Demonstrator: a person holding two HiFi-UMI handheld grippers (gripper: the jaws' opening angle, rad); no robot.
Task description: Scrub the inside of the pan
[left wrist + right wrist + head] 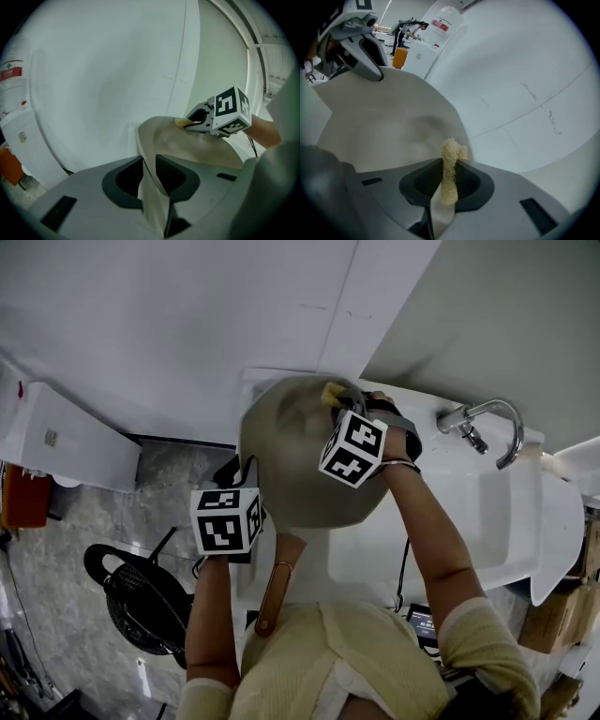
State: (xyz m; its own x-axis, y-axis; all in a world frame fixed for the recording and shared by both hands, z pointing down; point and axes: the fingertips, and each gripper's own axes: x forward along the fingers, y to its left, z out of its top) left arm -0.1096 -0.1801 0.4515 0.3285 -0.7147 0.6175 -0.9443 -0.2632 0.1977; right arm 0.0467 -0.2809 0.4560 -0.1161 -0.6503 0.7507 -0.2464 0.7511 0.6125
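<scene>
Shirt (309, 662), cream: mine, at the bottom of the head view, both forearms reaching forward.

Item 1. Pan (291, 456), beige, round. It is held over the left end of the white sink (506, 521), well left of the tap (487, 423). The open side appears to face up. Its handle (274, 582), brown, points back toward me, so the long axis runs near to far.

Item 2. Left gripper (151, 168). Its jaws are pressed onto the pan's rim at the near-left side, with the wall standing edge-on between them. Its job is holding only.

Item 3. Right gripper (448, 180). Its jaws pinch a scrubber (450, 159), a pale yellow fibrous wad that stands up out of the grip. In the head view it sits at the pan's far rim, right of centre. I cannot tell whether the wad touches the metal.

Item 4. Governing relation: the bowl lies leftward and back toward me from the scrubber. The right gripper is the nearer tool to the inner surface, and the left sits across the bowl from it. I judge that the coming stroke must drop in from the far rim and sweep toward the handle side, while the left grip resists tipping.
</scene>
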